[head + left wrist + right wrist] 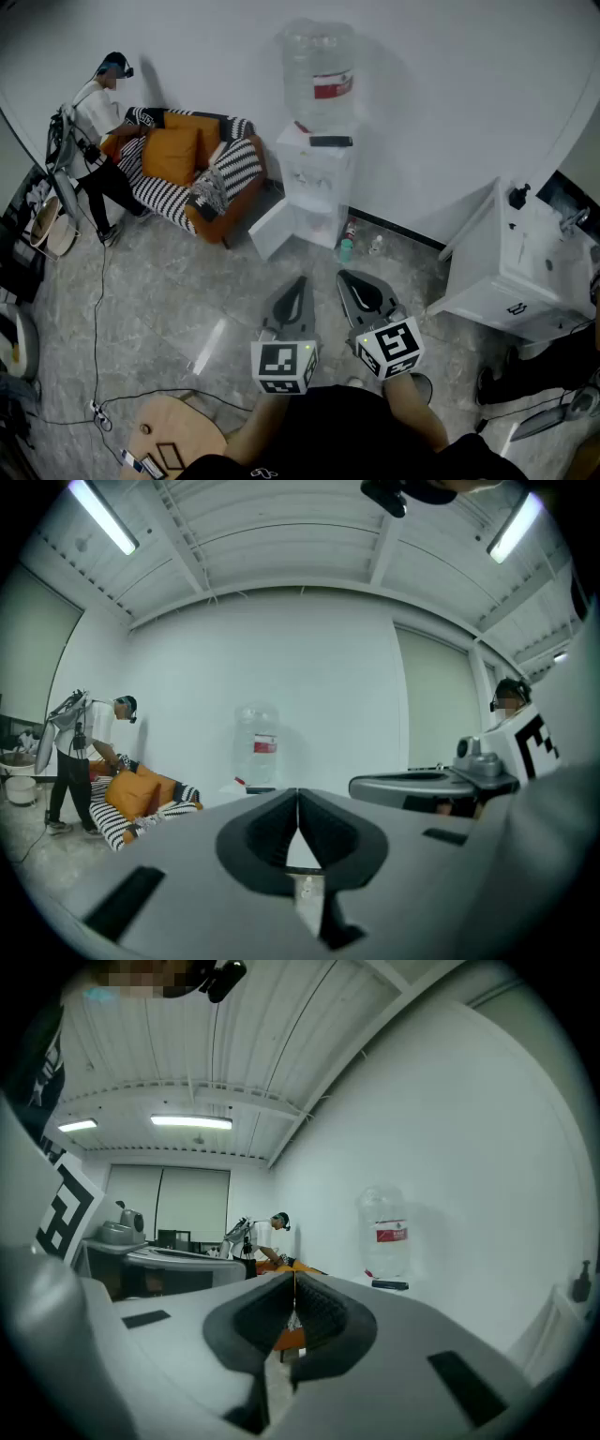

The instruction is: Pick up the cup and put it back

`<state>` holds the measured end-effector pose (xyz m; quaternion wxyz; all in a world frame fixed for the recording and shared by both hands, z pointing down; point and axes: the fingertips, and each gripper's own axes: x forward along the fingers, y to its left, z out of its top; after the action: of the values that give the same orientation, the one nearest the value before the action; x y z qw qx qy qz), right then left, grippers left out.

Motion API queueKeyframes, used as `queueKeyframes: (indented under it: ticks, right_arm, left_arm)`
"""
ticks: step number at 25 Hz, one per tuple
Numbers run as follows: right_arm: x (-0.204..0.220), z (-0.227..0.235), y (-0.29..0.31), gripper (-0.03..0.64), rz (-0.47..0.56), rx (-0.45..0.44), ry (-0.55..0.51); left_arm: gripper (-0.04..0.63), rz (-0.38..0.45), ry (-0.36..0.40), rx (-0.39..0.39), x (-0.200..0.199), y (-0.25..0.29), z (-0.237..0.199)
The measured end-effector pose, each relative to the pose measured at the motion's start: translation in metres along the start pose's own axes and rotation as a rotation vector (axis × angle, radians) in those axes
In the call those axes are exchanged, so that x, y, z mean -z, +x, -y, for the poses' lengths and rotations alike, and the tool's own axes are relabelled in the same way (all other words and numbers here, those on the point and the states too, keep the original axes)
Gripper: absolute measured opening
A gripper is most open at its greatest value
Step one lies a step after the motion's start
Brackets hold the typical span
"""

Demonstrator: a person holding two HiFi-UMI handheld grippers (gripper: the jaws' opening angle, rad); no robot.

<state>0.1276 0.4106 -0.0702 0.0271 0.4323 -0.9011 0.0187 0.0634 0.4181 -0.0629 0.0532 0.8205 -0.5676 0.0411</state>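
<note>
While the left grey gripper [302, 280] and right grey gripper [343, 275] hover with jaws pressed together on nothing, no cup shows clearly, maybe that small teal thing [346, 249] by the far white water dispenser [317, 178], so spread the jaws before reaching.

open floor [187, 291] lies ahead of the left gripper [301, 281] and right gripper [343, 277] up to the water dispenser [317, 178], whose low door [274, 230] hangs open, small bottles [346, 248] beside it. a sofa [216, 178] bounds the left, a white cabinet [506, 272] the right.
</note>
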Motion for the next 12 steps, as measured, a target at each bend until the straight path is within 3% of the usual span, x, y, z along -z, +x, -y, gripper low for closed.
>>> queueKeyframes:
  ticks: [12]
  right_arm:
    - [0.01, 0.05, -0.021, 0.011, 0.022, 0.026, 0.047]
  left_arm:
    - [0.012, -0.026, 0.013, -0.01, 0.009, 0.022, 0.037]
